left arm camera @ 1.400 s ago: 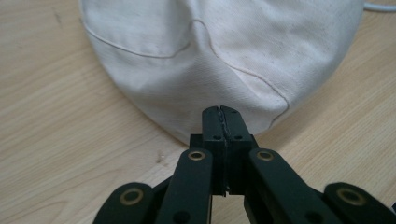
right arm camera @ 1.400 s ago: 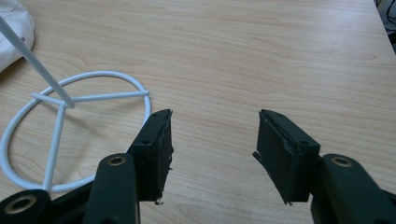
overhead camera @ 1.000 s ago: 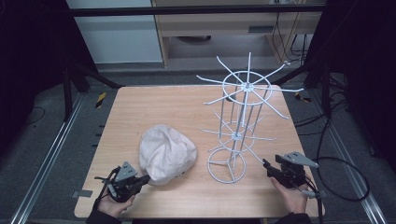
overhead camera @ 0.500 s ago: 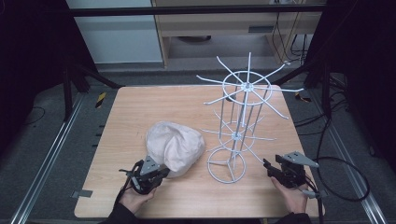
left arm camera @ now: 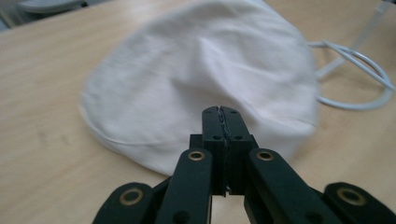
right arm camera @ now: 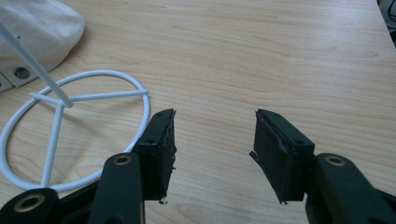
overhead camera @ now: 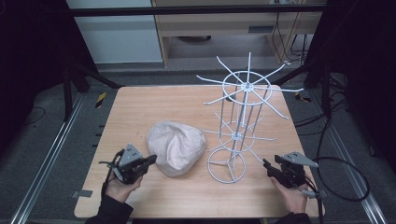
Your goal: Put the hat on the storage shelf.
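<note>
A: Table (overhead camera: 140, 107) w/ wire rack (overhead camera: 240, 116) standing right of centre; cap (overhead camera: 176, 147) lies flat just left of its ring base. Status of claws?

B: Left gripper (left arm camera: 222, 114) jaws pressed together, empty, tips right at cap's near edge. Right gripper (right arm camera: 212, 140) jaws apart, idle beside rack base.

A: Advice: open left first, pinch the brim edge only, lift clear of the rack's prongs.

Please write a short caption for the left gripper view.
Shut left gripper pointing at a pale cloth cap on the wooden table.
</note>
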Demonstrator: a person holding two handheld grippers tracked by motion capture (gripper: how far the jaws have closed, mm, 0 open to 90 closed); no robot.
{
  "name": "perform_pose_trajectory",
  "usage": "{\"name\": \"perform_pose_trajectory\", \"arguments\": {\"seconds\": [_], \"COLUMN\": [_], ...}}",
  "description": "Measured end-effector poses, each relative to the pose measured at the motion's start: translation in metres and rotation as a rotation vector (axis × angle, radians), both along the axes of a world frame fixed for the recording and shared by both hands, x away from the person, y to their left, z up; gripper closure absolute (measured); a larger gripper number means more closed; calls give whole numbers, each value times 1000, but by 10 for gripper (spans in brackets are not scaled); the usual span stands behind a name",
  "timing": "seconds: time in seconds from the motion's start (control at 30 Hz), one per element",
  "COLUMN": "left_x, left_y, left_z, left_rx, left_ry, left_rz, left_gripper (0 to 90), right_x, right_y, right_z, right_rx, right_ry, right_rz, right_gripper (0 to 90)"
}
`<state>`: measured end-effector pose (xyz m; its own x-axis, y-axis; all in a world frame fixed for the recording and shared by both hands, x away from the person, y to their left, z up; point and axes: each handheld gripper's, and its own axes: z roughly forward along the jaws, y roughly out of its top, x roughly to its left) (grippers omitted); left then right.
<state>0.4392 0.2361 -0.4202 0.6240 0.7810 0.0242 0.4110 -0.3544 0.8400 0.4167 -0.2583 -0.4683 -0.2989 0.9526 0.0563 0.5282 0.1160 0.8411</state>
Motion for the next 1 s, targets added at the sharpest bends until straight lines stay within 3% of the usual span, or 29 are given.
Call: {"name": "perform_pose_trajectory", "arguments": {"seconds": [0.13, 0.37, 0.43, 0.53, 0.63, 0.73, 0.83, 1.0], "left_x": [34, 87, 103, 126, 148, 161, 173, 179], "left_y": [7, -3, -6, -9, -15, -19, -22, -23], "left_z": [9, 0, -2, -4, -8, -13, -22, -32], "left_rx": [11, 39, 29, 8, 24, 9, -4, 22], "left_ry": [-3, 7, 19, 30, 47, 60, 97, 138], "left_rz": [60, 127, 144, 149, 142, 138, 140, 119], "left_gripper": [894, 894, 895, 894, 894, 894, 895, 895], "right_x": [0, 1, 1, 1, 0, 0, 0, 0], "right_y": [0, -1, 0, -1, 0, 0, -1, -2], "right_z": [0, 0, 0, -1, -1, -1, -1, -1], "right_rx": [-1, 5, 11, 4, 10, 13, 9, 11], "right_ry": [0, 5, 10, 7, 9, 11, 5, 4], "right_rz": [0, 0, -1, -1, -2, -1, -3, -5], "right_gripper": [488, 494, 494, 495, 496, 496, 497, 498]}}
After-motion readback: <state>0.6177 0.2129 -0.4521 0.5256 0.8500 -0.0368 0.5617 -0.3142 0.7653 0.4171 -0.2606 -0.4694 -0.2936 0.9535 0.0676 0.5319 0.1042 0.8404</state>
